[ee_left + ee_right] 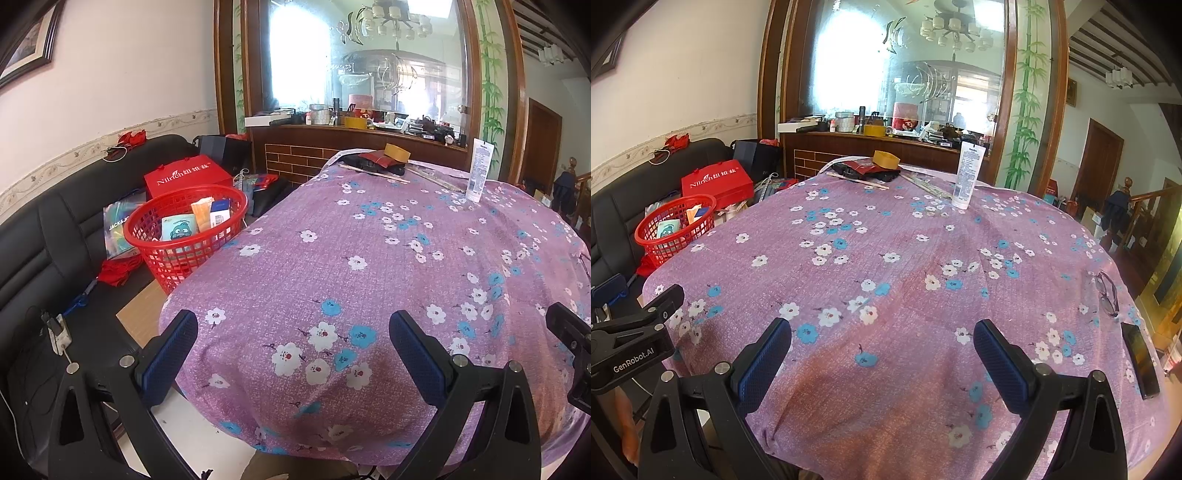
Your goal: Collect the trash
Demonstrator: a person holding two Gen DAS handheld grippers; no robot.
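Observation:
A red mesh basket [184, 236] [677, 229] holding several packets stands on the black sofa left of the table. On the purple flowered tablecloth [369, 277] [886, 277] a white tube [478, 171] [968, 176] stands upright at the far side. Behind it lie thin sticks [857, 181], a dark pouch with a red packet [373, 162] [866, 170] and a roll of brown tape [397, 152] [886, 159]. My left gripper [293, 349] hangs open over the table's near left edge. My right gripper [882, 354] is open above the near cloth. Both hold nothing.
Glasses [1106, 291] and a black phone [1141, 363] lie at the table's right edge. A red gift box [184, 179] [716, 182] and bags sit on the sofa [48, 236]. A wooden counter [351, 133] crowded with items backs a large mirror.

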